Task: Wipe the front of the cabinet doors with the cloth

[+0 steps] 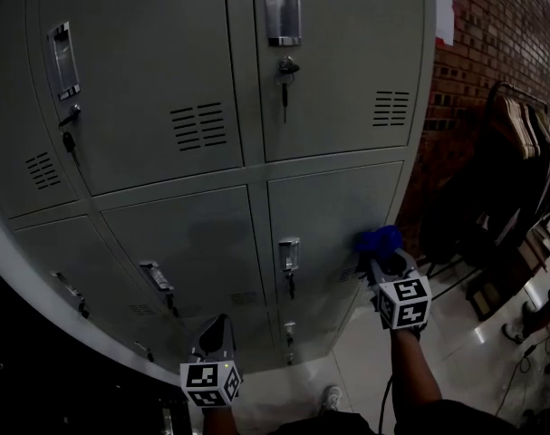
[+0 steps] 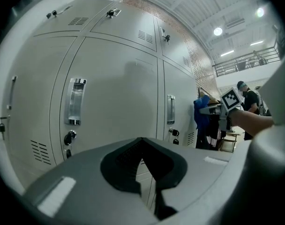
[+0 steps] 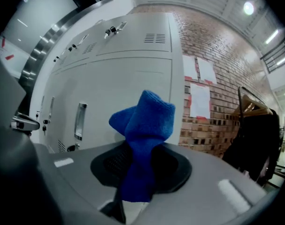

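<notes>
Pinching blue cloth (image 3: 144, 121), right claw (image 3: 137, 170) hovers near cabinet doors (image 1: 333, 207); left claw (image 2: 143, 165) closed, empty.

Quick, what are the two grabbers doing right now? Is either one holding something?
Left gripper: closed, holding nothing.
Right gripper: closed on the blue cloth.

The cloth (image 3: 143, 121) is bright blue and the cabinet doors (image 1: 166, 80) are pale grey. The brick wall (image 3: 212, 135) is reddish brown with pale joints
</notes>
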Demonstrator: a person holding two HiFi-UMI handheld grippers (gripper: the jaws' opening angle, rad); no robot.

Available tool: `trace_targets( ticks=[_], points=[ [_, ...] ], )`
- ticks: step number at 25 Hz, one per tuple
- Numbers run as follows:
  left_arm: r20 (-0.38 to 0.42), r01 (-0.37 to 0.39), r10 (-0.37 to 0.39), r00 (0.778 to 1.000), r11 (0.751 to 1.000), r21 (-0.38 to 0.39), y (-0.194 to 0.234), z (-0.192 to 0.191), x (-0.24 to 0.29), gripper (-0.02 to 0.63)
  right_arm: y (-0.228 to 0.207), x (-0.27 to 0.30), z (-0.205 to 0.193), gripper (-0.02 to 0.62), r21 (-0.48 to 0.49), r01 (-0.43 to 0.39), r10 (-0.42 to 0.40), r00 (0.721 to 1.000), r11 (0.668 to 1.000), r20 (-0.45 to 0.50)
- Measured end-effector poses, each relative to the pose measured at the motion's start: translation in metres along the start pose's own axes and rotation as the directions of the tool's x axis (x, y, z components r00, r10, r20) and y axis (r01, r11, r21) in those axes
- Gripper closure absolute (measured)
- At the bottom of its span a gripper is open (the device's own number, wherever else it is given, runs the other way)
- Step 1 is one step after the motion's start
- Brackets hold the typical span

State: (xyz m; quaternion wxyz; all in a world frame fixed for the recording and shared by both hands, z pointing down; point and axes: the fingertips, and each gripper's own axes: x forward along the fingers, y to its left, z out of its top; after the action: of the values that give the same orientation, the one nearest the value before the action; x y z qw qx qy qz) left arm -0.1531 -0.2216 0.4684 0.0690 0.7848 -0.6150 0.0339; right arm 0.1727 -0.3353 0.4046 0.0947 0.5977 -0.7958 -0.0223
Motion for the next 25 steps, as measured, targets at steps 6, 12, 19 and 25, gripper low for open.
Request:
trace_targets(
  ticks=[6, 12, 19, 25],
  points=[
    [-0.008, -0.003, 0.003, 1.000, 1.000, -0.001, -0.002, -0.002, 0.006, 0.591, -0.038, 0.016, -0.029, 0.485, 0.001, 0.075, -0.074, 0.995, 0.997, -0.065],
    [-0.010, -0.007, 0.007, 1.000, 1.000, -0.004, -0.004, -0.004, 0.007, 0.591, -0.026, 0.027, -0.030, 0.479, 0.014, 0.076, -0.075, 0.994, 0.997, -0.081],
    [-0.023, -0.001, 0.001, 1.000, 1.000, -0.011, -0.003, -0.011, 0.009, 0.591, 0.005, 0.032, -0.029, 0.480, 0.029, -0.009, 0.011, 0.997, 1.000, -0.074],
    [-0.009, 0.004, -0.004, 1.000, 1.000, -0.007, -0.003, -0.005, 0.007, 0.591, 0.067, 0.034, -0.014, 0.482, 0.030, -0.133, 0.134, 0.990, 0.991, -0.050]
  ],
)
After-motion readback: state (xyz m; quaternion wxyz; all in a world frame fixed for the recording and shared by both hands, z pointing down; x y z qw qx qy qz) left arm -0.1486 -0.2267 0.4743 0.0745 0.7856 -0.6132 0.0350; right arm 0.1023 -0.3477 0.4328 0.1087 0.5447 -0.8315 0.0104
